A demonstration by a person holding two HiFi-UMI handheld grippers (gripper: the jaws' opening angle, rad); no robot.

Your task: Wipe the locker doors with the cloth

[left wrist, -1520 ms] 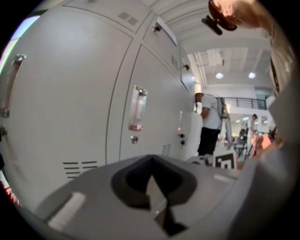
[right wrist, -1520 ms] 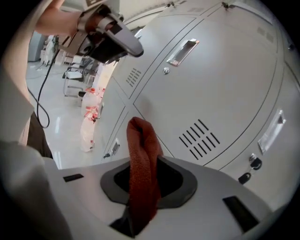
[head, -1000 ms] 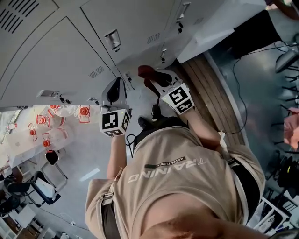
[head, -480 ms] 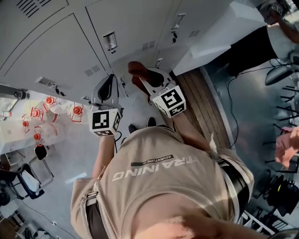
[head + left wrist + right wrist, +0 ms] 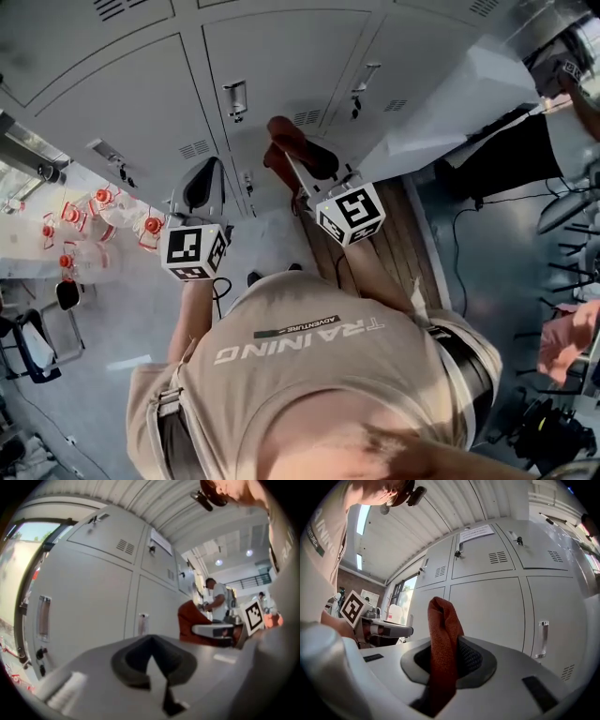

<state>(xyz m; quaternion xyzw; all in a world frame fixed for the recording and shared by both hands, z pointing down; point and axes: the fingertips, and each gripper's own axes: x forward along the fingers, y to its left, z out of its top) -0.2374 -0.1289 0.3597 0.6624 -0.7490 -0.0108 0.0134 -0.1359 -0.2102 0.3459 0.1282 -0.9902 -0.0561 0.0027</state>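
Grey locker doors (image 5: 272, 56) with vents and handles fill the top of the head view. My right gripper (image 5: 298, 161) is shut on a rust-red cloth (image 5: 281, 139), which stands up out of its jaws a short way off the doors. In the right gripper view the cloth (image 5: 443, 639) rises between the shut jaws of my right gripper (image 5: 445, 667), with a door (image 5: 487, 606) beyond it. My left gripper (image 5: 199, 186) is held beside it to the left. My left gripper (image 5: 152, 644) is shut with nothing in it in its own view, facing a door (image 5: 84, 588).
Clear bottles with red caps (image 5: 94, 220) stand on a table at the left. A wooden floor strip (image 5: 398, 239) runs under a white panel (image 5: 450, 94) at the right. Another person (image 5: 216, 599) stands further along the lockers. Chairs (image 5: 28, 342) and cables lie around.
The head view has swung, so the lockers show more squarely. Both grippers have stayed side by side before the doors, a little higher in view. The cloth is still in the right gripper.
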